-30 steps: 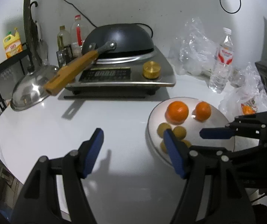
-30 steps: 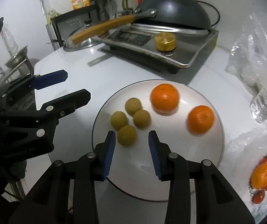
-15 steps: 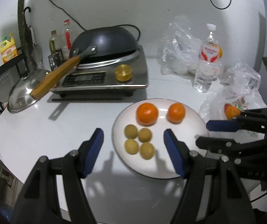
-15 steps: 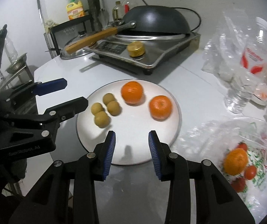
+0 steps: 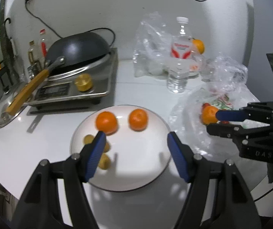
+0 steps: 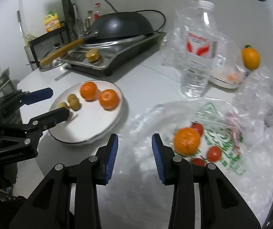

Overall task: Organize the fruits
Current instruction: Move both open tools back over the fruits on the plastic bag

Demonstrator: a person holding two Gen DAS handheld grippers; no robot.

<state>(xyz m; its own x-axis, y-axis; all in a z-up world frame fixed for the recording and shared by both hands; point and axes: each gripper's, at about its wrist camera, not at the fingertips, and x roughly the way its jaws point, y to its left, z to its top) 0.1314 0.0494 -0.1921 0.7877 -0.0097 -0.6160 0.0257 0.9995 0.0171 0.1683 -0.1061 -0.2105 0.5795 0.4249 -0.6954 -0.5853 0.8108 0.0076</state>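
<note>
My left gripper (image 5: 135, 148) jaws apart and empty above the plate (image 5: 136, 173) of oranges (image 5: 106, 122), my right gripper (image 6: 134, 154) jaws apart, empty, over the plastic bag (image 6: 231, 143) beside an orange (image 6: 187, 140)

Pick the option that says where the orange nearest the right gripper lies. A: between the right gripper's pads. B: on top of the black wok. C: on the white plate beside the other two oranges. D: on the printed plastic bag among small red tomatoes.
D: in the right wrist view the orange lies on the printed plastic bag with small red tomatoes around it, beside the empty right gripper.
</note>
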